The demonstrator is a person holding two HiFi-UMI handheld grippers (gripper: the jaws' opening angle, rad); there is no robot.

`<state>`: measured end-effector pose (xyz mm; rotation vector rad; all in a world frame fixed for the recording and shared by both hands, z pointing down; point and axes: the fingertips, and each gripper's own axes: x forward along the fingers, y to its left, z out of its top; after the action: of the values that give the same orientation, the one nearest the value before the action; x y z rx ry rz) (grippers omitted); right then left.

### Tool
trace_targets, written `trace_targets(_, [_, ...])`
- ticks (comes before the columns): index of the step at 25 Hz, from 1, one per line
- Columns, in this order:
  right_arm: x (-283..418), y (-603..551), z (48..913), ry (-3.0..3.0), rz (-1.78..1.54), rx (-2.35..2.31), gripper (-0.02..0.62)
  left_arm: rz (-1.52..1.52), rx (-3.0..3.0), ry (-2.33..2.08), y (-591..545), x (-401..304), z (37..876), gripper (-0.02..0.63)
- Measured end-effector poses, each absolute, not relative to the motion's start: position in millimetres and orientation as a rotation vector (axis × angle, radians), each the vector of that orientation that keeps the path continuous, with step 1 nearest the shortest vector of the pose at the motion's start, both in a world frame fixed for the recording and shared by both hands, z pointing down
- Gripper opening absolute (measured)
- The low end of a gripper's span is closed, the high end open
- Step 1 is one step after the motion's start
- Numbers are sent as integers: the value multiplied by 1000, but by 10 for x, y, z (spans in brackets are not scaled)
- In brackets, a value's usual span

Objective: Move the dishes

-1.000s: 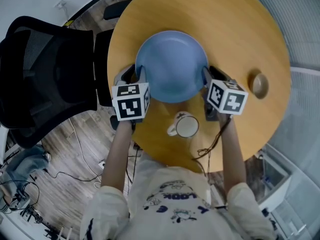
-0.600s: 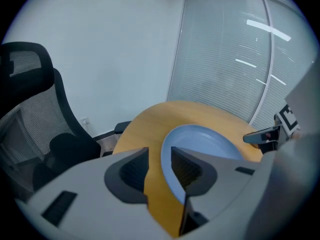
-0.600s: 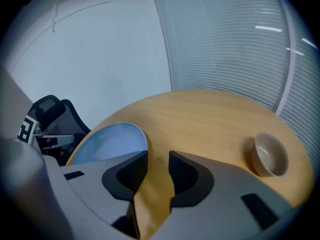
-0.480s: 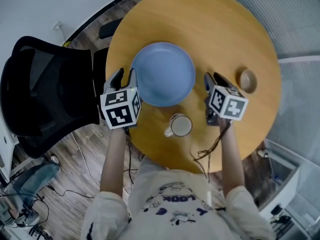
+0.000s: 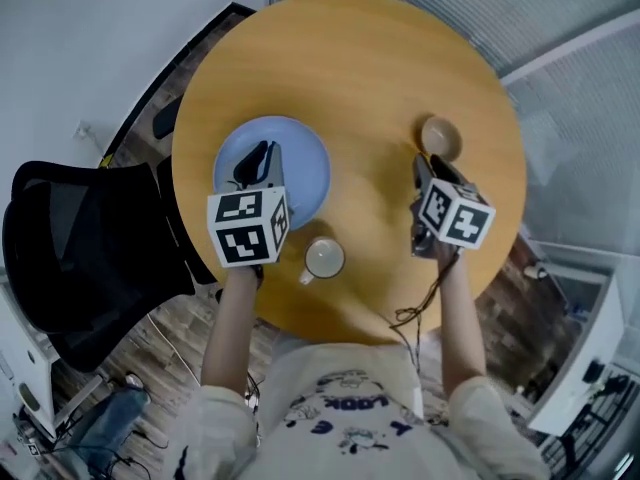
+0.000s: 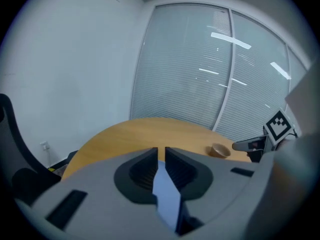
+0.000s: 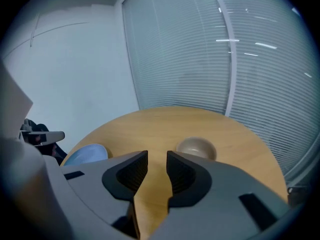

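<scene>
A blue plate lies flat on the left part of the round wooden table. My left gripper hovers over the plate's left half. Its jaws stand almost together, and a strip of blue plate shows below through the slit of the left gripper. My right gripper is apart from the plate, just short of a small tan bowl. That bowl sits straight ahead of the right gripper, whose jaws are nearly closed with only table between them.
A white mug stands near the table's front edge between the grippers. A black office chair is close to the table's left side. Window blinds run behind the far rim. Cables lie on the floor at the left.
The plate, held up between both grippers a second ago, now rests on the table's left. My right gripper has drawn away toward the bowl; my left sits above the plate.
</scene>
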<state>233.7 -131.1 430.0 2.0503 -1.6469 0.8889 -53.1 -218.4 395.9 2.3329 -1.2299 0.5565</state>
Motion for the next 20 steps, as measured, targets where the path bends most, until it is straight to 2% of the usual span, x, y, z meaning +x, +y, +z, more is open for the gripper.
trace_targets(8, [3180,-1067,4333,-1546,941,2184,112,643,2455,-1077,-2070,397,3881,10])
trace_targets(20, [3802,-1126,4809,-1497,1045,2162,112,790,2427,-1015,-2017,1004,4235,9])
